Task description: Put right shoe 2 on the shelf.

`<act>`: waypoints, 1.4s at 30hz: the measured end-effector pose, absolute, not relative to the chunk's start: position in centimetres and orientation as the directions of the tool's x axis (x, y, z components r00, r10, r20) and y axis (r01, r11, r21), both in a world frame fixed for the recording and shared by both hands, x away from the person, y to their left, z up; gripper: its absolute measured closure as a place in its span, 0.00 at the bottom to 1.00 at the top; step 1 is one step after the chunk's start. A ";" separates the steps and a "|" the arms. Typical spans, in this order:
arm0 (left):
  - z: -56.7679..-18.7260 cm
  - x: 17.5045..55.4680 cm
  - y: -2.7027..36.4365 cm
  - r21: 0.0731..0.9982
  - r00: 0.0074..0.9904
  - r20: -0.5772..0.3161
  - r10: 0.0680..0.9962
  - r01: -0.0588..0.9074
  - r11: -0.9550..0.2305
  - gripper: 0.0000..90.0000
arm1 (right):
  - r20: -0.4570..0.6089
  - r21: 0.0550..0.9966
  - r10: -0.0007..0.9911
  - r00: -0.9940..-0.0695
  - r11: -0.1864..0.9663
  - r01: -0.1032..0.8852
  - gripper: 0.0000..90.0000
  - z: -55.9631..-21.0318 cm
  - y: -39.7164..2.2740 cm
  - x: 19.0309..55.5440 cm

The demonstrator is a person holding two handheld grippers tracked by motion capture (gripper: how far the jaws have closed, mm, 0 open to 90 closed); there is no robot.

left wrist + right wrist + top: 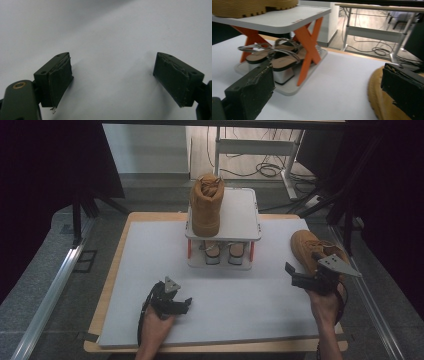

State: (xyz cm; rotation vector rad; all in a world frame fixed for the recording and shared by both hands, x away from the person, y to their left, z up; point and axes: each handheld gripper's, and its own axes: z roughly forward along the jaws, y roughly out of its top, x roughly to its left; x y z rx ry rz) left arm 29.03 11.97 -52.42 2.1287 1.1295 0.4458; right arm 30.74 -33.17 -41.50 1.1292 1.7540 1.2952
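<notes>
I use the small shoe rack (223,232) at the far middle of the white table (220,310) as my landmark. From above, one tan boot (206,205) stands on the left part of its top shelf, and a pair of sandals (224,252) sits on the lower shelf. The second tan boot (312,248) lies on the table to the right of the rack, well apart from it.

My right gripper (301,276) is just on the near side of that boot, its jaws spread wide. The right gripper view adds what the high view cannot: the boot's sole edge (378,100) lies right beside my right-hand jaw, though I cannot tell whether they touch, and the rack's orange crossed legs (308,47) and the strappy sandals (278,58) show from low down.

My left gripper (181,306) rests near the front of the table, left of the rack and well apart from it. In the left gripper view its jaws stand wide apart over bare white table (112,45), holding nothing.
</notes>
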 end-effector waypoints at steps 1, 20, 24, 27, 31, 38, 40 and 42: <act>-52.4 29.0 12.0 0.702 0.565 -0.014 0.825 0.593 -0.394 0.17 | -0.024 0.960 0.921 -0.390 0.130 0.248 0.00 -41.5 -33.5 30.7; -52.4 29.0 12.0 0.700 0.567 -0.012 0.824 0.593 -0.398 0.17 | -0.049 0.967 0.976 -0.214 0.101 0.236 0.00 -41.9 -39.2 30.0; -52.4 29.0 12.0 0.700 0.567 -0.012 0.824 0.593 -0.398 0.17 | -0.054 0.967 0.983 -0.176 0.095 0.238 0.00 -42.3 -40.3 30.1; -52.4 29.0 12.0 0.700 0.567 -0.011 0.823 0.593 -0.399 0.17 | -0.046 0.967 0.986 -0.160 0.084 0.238 0.00 -42.7 -40.8 30.2; -52.4 29.0 12.0 0.700 0.567 -0.011 0.823 0.592 -0.399 0.17 | -0.039 0.967 0.989 -0.144 0.074 0.245 0.00 -43.2 -41.4 30.6; -52.4 29.0 12.0 0.700 0.567 -0.011 0.823 0.592 -0.399 0.17 | -0.020 0.965 0.992 -0.121 0.050 0.257 0.00 -44.0 -42.1 31.2; -52.4 29.0 12.0 0.700 0.567 -0.012 0.824 0.593 -0.398 0.17 | -0.023 0.963 0.993 -0.118 0.054 0.265 0.00 -44.2 -42.1 31.4; -52.4 29.0 12.0 0.700 0.567 -0.011 0.824 0.593 -0.398 0.17 | -0.020 0.958 0.993 -0.114 0.052 0.282 0.00 -44.7 -42.2 31.7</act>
